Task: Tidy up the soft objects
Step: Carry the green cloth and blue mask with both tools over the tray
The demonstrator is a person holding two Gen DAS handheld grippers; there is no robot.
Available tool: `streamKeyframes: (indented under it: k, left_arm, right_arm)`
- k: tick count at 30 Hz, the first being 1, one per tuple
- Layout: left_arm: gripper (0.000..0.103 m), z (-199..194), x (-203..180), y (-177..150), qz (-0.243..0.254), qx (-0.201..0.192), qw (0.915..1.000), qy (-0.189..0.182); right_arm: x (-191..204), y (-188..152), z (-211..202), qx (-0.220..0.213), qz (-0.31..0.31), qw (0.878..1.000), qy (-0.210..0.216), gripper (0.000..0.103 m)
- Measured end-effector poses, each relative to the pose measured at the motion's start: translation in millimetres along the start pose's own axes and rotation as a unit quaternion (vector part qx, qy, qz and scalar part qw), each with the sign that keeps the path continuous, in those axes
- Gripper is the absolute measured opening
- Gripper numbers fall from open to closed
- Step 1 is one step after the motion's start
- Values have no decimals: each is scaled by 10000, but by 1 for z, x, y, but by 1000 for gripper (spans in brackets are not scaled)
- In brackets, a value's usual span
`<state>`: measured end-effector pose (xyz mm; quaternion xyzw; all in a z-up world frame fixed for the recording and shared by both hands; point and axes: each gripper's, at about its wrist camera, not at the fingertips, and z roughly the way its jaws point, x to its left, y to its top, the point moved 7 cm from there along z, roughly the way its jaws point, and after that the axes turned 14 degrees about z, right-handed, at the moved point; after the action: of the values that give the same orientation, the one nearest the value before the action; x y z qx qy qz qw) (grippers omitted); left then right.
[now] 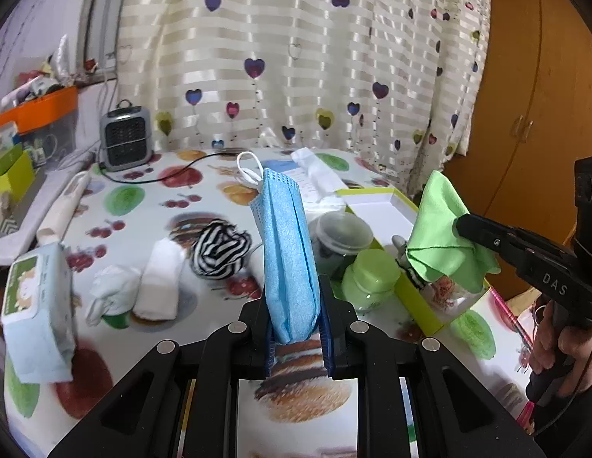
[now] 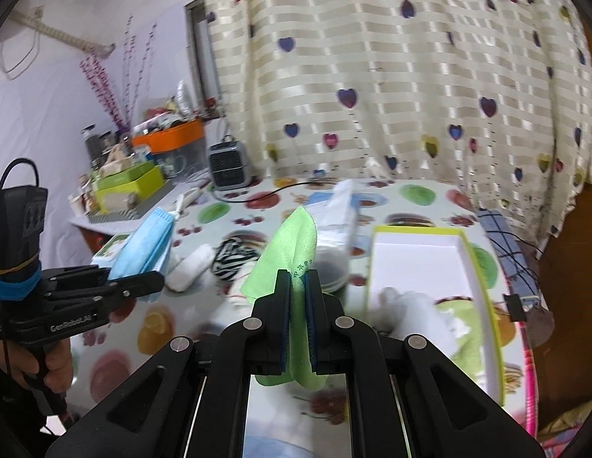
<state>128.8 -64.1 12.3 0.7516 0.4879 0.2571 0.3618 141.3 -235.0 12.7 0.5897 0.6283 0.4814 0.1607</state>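
While the left gripper (image 1: 296,328) pinches only the mask's (image 1: 286,252) end and the right gripper (image 2: 297,320) clamps the cloth (image 2: 292,244), either may slip out.

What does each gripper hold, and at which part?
Left gripper: blue face mask, by its lower end. Right gripper: green cloth, near its lower edge.

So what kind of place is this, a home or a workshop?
Most likely a home: a heart-patterned curtain, a fruit-print tablecloth and a wooden wardrobe, plus household clutter beside a small heater.
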Motion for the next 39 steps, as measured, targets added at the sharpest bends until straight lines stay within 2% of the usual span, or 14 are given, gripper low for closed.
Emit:
streamKeyframes:
  k: [8, 21, 34, 39]
  left_arm:
    - [18, 13, -15, 26, 216, -126, 9996, -163]
    - [18, 33, -30, 48, 389, -170, 9985, -335]
    - [18, 54, -45, 62, 544, -101, 9973, -480]
    - [18, 64, -57, 70, 650, -80, 9961, -596]
  right_arm:
    - [-38, 19, -1, -194, 206, 9989, -380, 8]
    - [-102, 40, 8, -297, 612, 9936, -897, 8]
    - [-151, 26, 62, 272, 1097, 9877, -1081, 8]
    - [-161, 19, 77, 538, 1248, 9857, -992, 10]
